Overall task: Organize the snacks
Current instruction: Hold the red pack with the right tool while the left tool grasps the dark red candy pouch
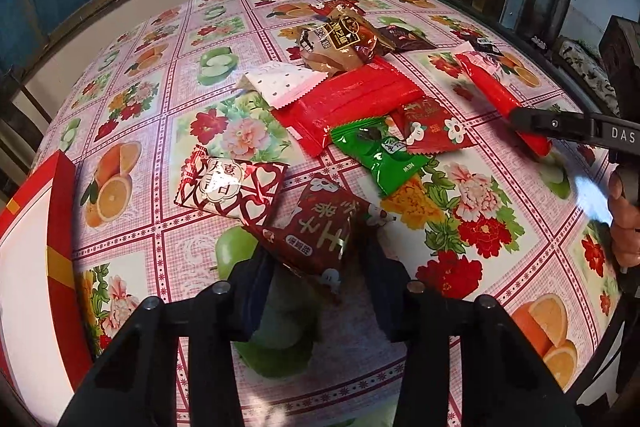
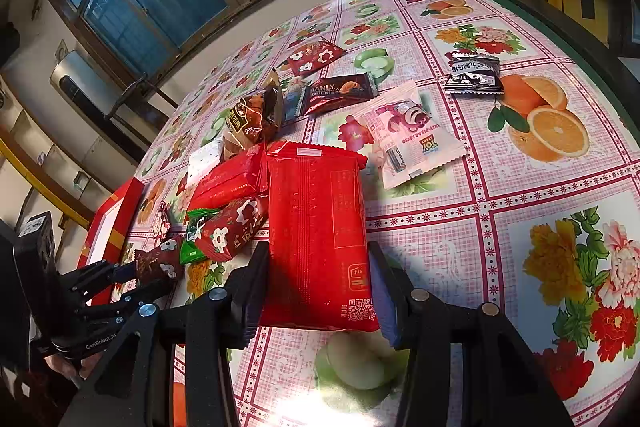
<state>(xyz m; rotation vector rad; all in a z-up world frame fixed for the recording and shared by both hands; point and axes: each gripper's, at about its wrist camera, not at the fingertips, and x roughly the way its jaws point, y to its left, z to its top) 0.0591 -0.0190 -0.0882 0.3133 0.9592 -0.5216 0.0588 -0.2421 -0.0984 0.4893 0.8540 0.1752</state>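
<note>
Black fingers [image 1: 264, 291] of the left gripper [image 1: 316, 283] stand closed on the near end of a dark red snack packet [image 1: 316, 227], which rests on the counter [image 1: 520, 267] beside the red box [image 1: 60, 227]. Right gripper [image 2: 318, 291] clamps a large red packet [image 2: 320, 235] at its lower end, flat on the cloth. Judgement: both packets are light, crinkly and slippery; film will buckle, so hold across the sealed end, not the filled middle.
</note>
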